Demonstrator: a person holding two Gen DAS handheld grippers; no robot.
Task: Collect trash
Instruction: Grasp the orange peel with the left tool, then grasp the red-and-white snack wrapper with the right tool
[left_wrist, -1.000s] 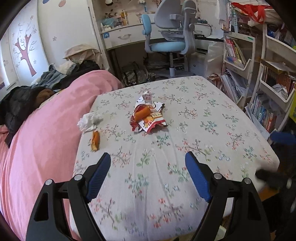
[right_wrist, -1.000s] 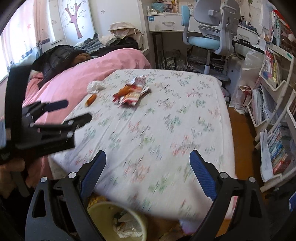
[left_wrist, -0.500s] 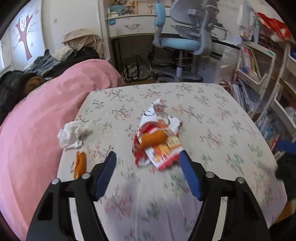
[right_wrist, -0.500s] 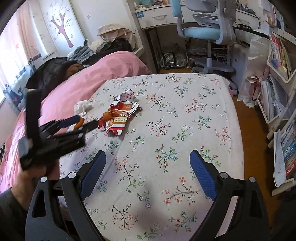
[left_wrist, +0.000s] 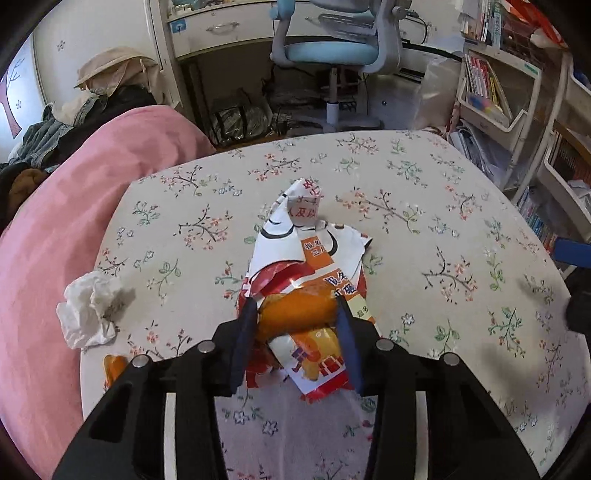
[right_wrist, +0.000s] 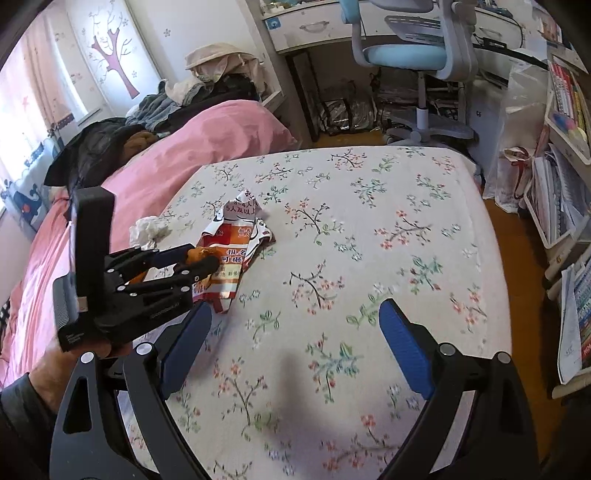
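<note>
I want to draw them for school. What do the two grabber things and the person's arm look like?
Both are black plastic. The left gripper and the right gripper each have two long fingers with blue pads and round silver bolt heads at the joints. Seen from the right wrist camera, the left one has a boxy black body. The left hand comes out of a dark grey sleeve.

Blue desk chair (left_wrist: 332, 51) beyond pink duvet (left_wrist: 74, 206).

I look across a bed (right_wrist: 369, 258) in a floral sheet, a pink quilt (right_wrist: 207, 147) heaped along its left side. Beyond stand a white desk (right_wrist: 306, 26) and blue swivel chair (right_wrist: 406, 55), bookshelves (left_wrist: 517, 92) at right, wooden floor (right_wrist: 517, 258), and daylight through a tree-decorated window (right_wrist: 110, 55).
</note>
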